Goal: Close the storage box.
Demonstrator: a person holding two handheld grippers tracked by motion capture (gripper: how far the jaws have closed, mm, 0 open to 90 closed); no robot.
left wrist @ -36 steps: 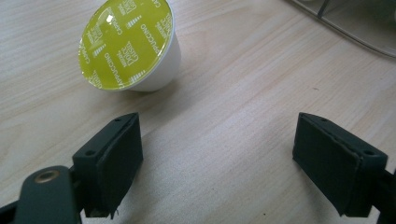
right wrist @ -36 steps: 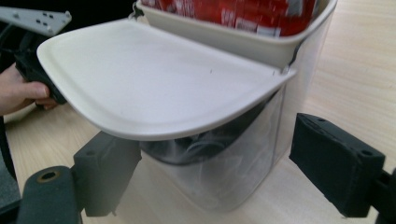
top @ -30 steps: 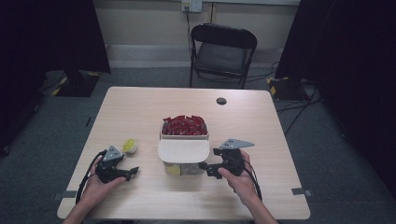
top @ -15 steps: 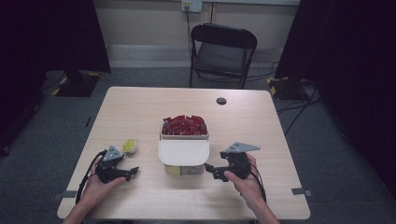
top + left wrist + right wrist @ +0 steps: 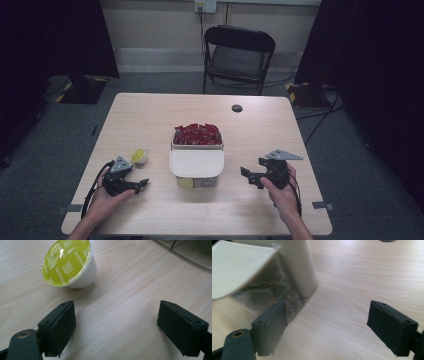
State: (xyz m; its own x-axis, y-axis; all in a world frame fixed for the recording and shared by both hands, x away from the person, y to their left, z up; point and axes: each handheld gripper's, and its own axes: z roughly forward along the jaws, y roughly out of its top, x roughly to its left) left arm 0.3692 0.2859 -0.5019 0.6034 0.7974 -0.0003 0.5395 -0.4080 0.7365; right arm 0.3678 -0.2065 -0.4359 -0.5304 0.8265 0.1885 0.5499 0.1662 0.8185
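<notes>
A clear box point(image 5: 210, 181) with a white lid point(image 5: 196, 162) stands mid-table, and something yellow shows through its front wall. Right behind it, several red packets point(image 5: 196, 134) fill an open tub. A white capsule with a yellow-green foil top point(image 5: 139, 156) lies left of the box. My left gripper point(image 5: 141, 184) rests open on the table just in front of that capsule point(image 5: 68, 263), its own jaws point(image 5: 122, 322) empty. My right gripper point(image 5: 249, 177) is open and empty to the right of the box, clear of it, with the box's corner point(image 5: 297, 277) and lid point(image 5: 237, 272) ahead on the left.
A small black disc point(image 5: 237, 108) lies on the far side of the table point(image 5: 260, 130). A black folding chair point(image 5: 239, 55) stands beyond the far edge. Bare wood lies to the right of the box and along the near edge.
My right gripper has drawn back to the right, away from the box's side, and still has nothing between its jaws. The left gripper and the capsule have stayed put.
</notes>
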